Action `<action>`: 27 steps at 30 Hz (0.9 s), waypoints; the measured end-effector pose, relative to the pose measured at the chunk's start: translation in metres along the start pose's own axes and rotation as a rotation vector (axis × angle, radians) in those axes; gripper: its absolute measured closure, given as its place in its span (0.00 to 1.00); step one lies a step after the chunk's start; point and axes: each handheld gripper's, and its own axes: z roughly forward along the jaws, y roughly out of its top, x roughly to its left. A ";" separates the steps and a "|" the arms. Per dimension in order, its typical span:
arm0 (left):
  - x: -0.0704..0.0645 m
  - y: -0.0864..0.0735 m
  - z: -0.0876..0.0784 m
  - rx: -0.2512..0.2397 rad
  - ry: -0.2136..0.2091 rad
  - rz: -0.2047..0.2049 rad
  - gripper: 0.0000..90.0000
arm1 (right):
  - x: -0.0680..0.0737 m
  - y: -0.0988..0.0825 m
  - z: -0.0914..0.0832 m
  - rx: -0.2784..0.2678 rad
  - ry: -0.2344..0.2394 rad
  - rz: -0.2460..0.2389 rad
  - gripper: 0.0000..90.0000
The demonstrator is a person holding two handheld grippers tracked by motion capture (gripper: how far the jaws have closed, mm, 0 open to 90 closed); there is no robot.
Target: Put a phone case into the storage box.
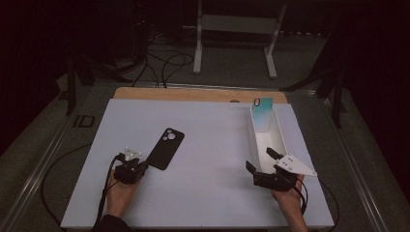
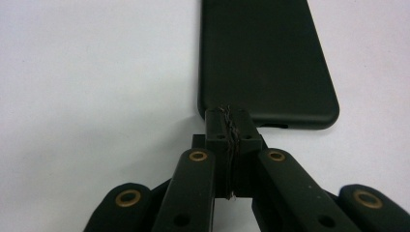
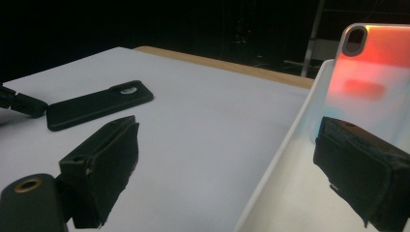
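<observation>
A black phone case [image 1: 166, 147] lies flat, back up, on the white board [image 1: 208, 145]. My left gripper [image 1: 144, 166] is shut, its tips at the case's near short edge. In the left gripper view the jaws [image 2: 228, 115] meet with nothing between them, against the rim of the case [image 2: 266, 58]. My right gripper [image 1: 261, 159] is open astride the near left wall of a long white tray [image 1: 283, 140], one jaw outside and one inside. An iridescent phone case [image 1: 262, 113] leans upright at the tray's far end. In the right gripper view the gripper [image 3: 228, 128] is empty, with that case [image 3: 372, 72] ahead.
The board lies on a wooden tabletop [image 1: 193, 94] whose strip shows at the back. Behind the table, a white metal stand [image 1: 237, 29] and dark cables [image 1: 164, 63] are on the floor. Open board surface lies between the two grippers.
</observation>
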 end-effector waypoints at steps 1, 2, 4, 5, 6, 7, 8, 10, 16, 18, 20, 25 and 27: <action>0.000 0.000 0.000 0.000 0.000 0.000 0.97 | 0.000 0.000 0.000 0.000 0.000 0.001 0.10; 0.000 0.000 -0.003 -0.007 0.017 0.003 0.95 | 0.000 0.000 0.000 0.001 0.000 -0.003 0.10; 0.001 0.000 -0.005 -0.014 0.020 0.003 0.94 | 0.000 0.000 -0.001 0.001 0.000 -0.004 0.10; 0.001 0.000 -0.005 -0.014 0.020 0.003 0.94 | 0.000 0.000 -0.001 0.002 -0.003 -0.008 0.10; 0.002 0.000 -0.013 -0.058 0.018 -0.009 0.94 | 0.000 0.000 -0.001 0.002 -0.003 -0.008 0.10; 0.003 0.000 -0.018 -0.083 0.009 -0.011 0.89 | 0.000 0.000 -0.001 0.006 -0.007 -0.012 0.10; 0.003 0.000 -0.022 -0.109 -0.002 -0.013 0.85 | 0.000 0.000 0.000 0.009 -0.007 -0.014 0.10; 0.004 -0.001 -0.033 -0.175 -0.028 0.000 0.78 | 0.000 0.000 0.000 0.011 -0.007 -0.016 0.10; 0.002 -0.006 -0.059 -0.312 -0.067 0.096 0.44 | -0.001 0.001 -0.001 0.007 0.000 -0.011 0.11; 0.004 -0.009 -0.066 -0.353 -0.078 0.093 0.31 | -0.001 0.001 -0.001 0.006 0.004 -0.010 0.11; 0.007 -0.011 -0.072 -0.379 -0.077 0.090 0.24 | -0.001 0.001 -0.001 0.006 0.007 -0.012 0.11; 0.011 -0.016 -0.085 -0.422 -0.091 0.124 0.13 | -0.002 0.002 0.000 0.013 0.006 -0.007 0.11; 0.012 -0.018 -0.087 -0.424 -0.098 0.136 0.08 | -0.002 0.003 0.000 0.009 0.008 -0.004 0.11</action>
